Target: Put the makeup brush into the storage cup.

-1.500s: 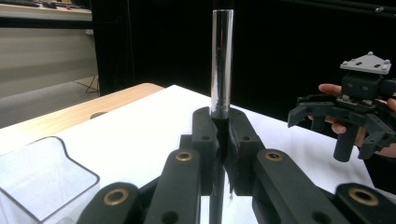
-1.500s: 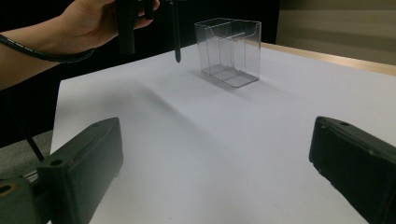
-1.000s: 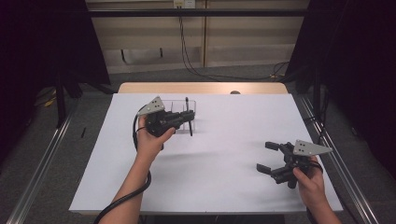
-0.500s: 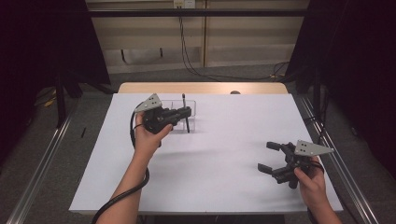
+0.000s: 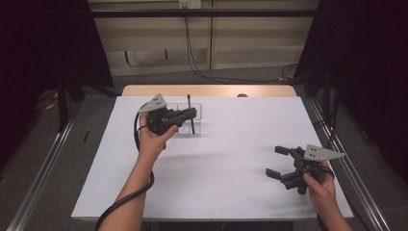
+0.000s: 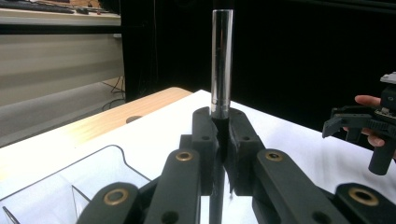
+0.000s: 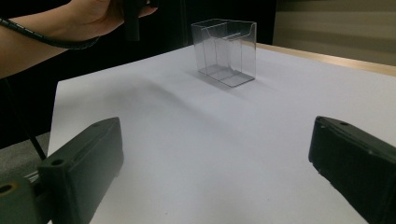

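Above the clear box [image 5: 188,119], left gripper [image 5: 191,114] clamps a pen [image 5: 190,112]; right gripper [image 5: 278,162] gapes empty.

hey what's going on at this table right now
A person is working at a white-covered table with tongs in each hand. The left tongs are shut on a dark pen, holding it upright just over a clear plastic organizer box near the far edge. The pen isn't in the box yet. The right tongs sit open and empty at the near right side of the table, away from the box.
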`<state>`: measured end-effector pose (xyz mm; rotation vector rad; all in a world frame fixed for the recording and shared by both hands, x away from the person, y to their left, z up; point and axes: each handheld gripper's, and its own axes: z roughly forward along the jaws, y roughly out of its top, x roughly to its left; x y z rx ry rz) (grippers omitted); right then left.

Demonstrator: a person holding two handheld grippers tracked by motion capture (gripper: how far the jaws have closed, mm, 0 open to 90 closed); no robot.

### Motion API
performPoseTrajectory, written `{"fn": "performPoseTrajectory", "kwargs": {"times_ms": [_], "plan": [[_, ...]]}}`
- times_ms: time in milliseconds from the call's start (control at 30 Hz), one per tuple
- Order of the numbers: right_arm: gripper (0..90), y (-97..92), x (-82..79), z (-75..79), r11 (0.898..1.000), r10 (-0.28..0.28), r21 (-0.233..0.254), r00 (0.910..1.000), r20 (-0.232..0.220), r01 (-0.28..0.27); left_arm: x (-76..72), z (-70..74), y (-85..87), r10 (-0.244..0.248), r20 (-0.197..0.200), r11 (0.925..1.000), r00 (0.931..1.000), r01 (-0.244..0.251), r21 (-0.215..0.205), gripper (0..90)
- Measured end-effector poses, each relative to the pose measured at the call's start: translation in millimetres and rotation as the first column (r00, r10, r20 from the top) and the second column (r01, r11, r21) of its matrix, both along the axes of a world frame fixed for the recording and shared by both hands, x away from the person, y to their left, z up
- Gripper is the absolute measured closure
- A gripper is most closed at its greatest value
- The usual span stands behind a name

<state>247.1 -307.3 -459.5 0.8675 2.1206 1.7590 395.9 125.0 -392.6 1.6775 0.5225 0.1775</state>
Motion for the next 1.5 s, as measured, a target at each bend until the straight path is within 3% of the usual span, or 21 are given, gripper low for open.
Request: {"fn": "performPoseTrajectory", "kwargs": {"times_ms": [1500], "plan": [[2.6, 0.9, -0.4, -0.7, 1.000, 0.005, -0.001, 1.0000, -0.001, -0.005, 21.6, 27.3, 1.9, 0.047, 0.034, 0.9988, 0.9983, -0.048, 0.007, 83.5]]}}
